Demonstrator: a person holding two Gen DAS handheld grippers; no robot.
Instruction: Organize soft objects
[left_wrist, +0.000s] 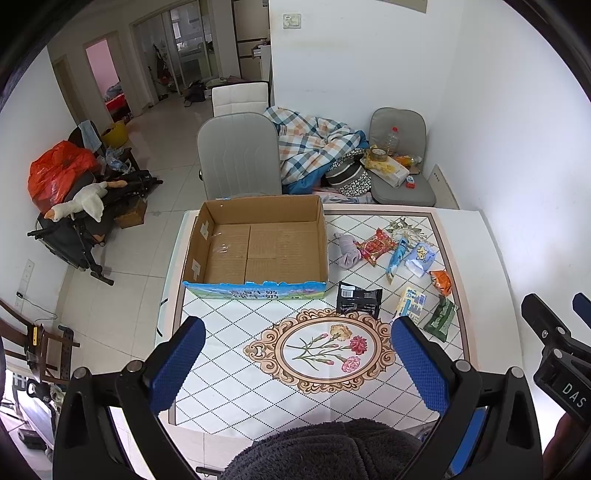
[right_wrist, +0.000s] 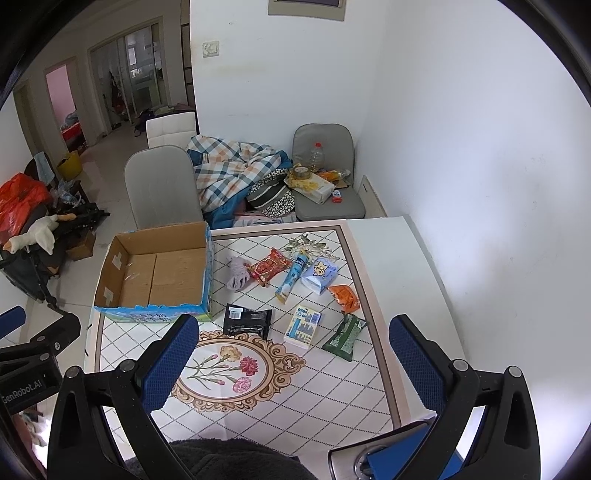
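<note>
An empty cardboard box (left_wrist: 258, 243) stands at the table's far left; it also shows in the right wrist view (right_wrist: 159, 269). Right of it lie several soft packets: a purple cloth (left_wrist: 347, 251), a red packet (left_wrist: 376, 245), a blue tube pack (left_wrist: 396, 256), a white tissue pack (left_wrist: 421, 258), an orange pack (left_wrist: 441, 282), a black pouch (left_wrist: 358, 301), a yellow-blue tissue pack (left_wrist: 412, 301) and a green pack (left_wrist: 441, 319). My left gripper (left_wrist: 295, 365) is open above the table's near side. My right gripper (right_wrist: 291, 365) is open and empty, nearer the packets.
The table (left_wrist: 229, 332) has a tiled pattern with a flower medallion (left_wrist: 325, 349). A grey chair (left_wrist: 236, 158) stands behind the box. A plaid blanket (left_wrist: 314, 140) and a second chair (left_wrist: 399, 177) with clutter are beyond. A dark fleece (left_wrist: 325, 450) fills the bottom edge.
</note>
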